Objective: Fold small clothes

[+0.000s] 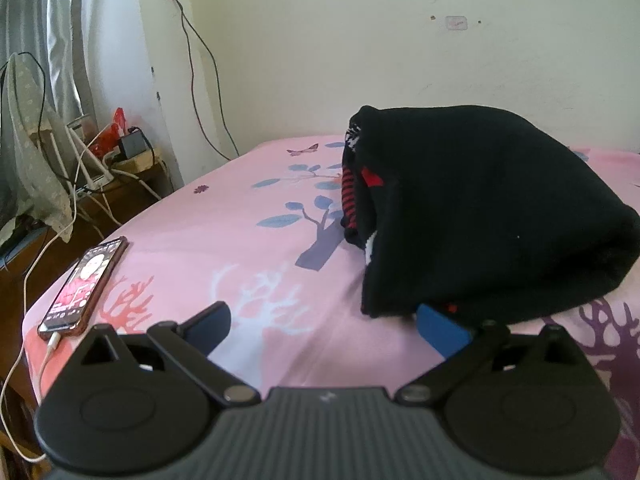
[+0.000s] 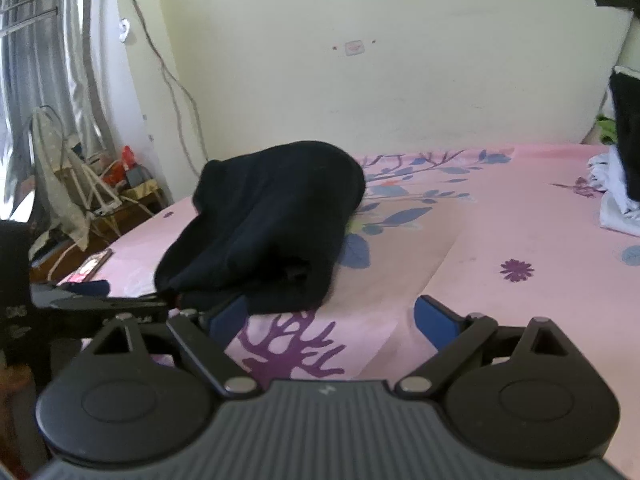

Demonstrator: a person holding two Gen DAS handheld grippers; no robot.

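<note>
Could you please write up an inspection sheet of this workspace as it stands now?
Surface: bed with pink printed sheet.
Job's things: black garment bunched in a mound, red stripes showing at its opening.
Clutter: phone with its screen lit at the bed edge; pile of clothes at the far right.
Grippers: left gripper open, one finger at the garment's hem; right gripper open, empty.
Cables: white charging cable plugged into the phone; dark wires down the wall.
Surroundings: curtain, cluttered side table.
</note>
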